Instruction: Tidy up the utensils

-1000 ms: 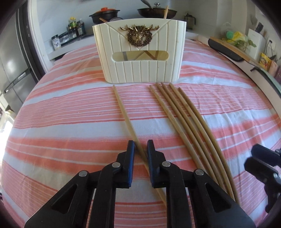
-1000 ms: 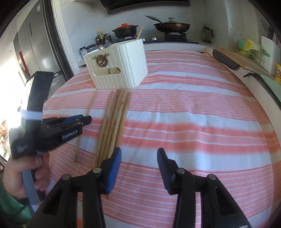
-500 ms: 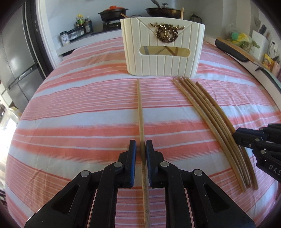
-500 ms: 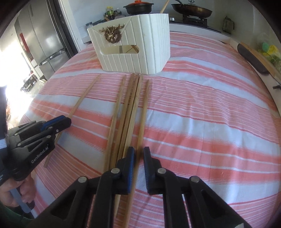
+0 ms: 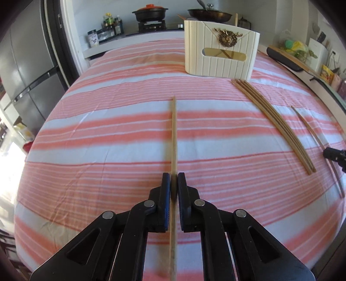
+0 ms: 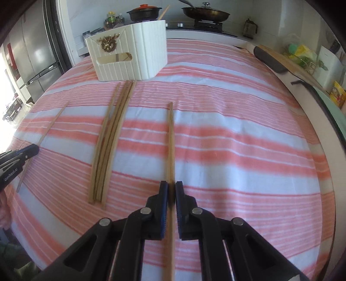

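Observation:
My left gripper (image 5: 173, 181) is shut on one wooden chopstick (image 5: 174, 134) that points toward the far side, lifted off the cloth. My right gripper (image 6: 171, 190) is shut on another chopstick (image 6: 170, 140), also lifted. A white ribbed utensil holder (image 5: 220, 58) with a gold deer emblem stands at the far side; it also shows in the right wrist view (image 6: 129, 58). Three chopsticks (image 5: 272, 123) lie in a bundle on the cloth below the holder, seen in the right wrist view (image 6: 110, 142) too. The right gripper's tip (image 5: 335, 154) shows at the left view's right edge.
The table wears a pink and white striped cloth (image 5: 108, 121). A stove with pots (image 5: 151, 13) and jars stands behind. A fridge (image 5: 26, 64) is at the left. A dark tray and packets (image 6: 281, 62) line the right counter.
Both grippers closed on a chopstick each and lifted them away from the table. The right gripper pulled its stick out of the bundle to the right.

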A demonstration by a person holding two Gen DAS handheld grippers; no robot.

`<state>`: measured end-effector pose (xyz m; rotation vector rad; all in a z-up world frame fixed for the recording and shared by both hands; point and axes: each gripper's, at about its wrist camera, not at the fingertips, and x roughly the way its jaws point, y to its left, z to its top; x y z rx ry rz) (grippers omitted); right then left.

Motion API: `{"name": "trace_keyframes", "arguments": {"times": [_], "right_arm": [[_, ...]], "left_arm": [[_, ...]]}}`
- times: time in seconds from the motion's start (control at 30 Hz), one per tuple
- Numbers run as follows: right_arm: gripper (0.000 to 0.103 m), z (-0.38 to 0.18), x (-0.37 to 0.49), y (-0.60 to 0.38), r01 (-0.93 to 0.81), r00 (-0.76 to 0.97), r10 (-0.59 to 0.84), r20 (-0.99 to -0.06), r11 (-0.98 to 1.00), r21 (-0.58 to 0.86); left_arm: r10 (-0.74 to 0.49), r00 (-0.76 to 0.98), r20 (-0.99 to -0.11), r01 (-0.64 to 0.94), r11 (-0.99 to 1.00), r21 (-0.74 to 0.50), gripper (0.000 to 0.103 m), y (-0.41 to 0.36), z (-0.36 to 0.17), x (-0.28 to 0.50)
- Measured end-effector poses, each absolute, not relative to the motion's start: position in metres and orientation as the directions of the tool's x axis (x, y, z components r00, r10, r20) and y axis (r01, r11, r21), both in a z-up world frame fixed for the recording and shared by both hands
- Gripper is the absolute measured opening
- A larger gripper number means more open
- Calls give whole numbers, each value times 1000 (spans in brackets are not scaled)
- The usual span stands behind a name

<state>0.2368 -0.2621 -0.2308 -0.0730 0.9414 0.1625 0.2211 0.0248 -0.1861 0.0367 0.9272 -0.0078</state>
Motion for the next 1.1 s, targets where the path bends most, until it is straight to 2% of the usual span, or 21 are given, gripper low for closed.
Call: {"name": "trace_keyframes", "arguments": {"times": [0.03,0.1,0.13,0.17,0.23,0.3,0.4,0.63,1.1], "right_arm": [[8,-231,234,-266,-164,585,108,-804,986,13],[18,-231,227,-270,-165,592,103,-799,986,5],[37,-233,226,-270,-167,595,105,-797,986,4],[50,-234,226,-269,-173,598,115,-793,985,12],[51,-234,225,-264,-189,602,125,-789,982,11],[54,-236,223,-256,-217,605,124,-787,976,-13],[55,-240,224,-252,-218,628,112,-770,975,-36],[56,-246,217,-254,-195,692,113,-713,980,-33],[56,-247,215,-253,-198,701,113,-705,979,-40]], "left_arm": [[8,598,-802,21,999,26,22,27,-186,217],[4,595,-804,14,1000,15,70,29,-186,214],[-2,596,-803,10,1000,4,76,30,-186,214],[-4,595,-804,6,1000,-1,77,29,-188,215],[4,587,-809,6,1000,10,81,28,-192,218],[25,586,-810,0,1000,31,91,27,-193,222],[19,569,-822,-14,1000,14,100,34,-196,226],[19,567,-823,-14,1000,13,102,34,-199,227],[13,572,-820,-16,1000,5,102,36,-199,224]]}}
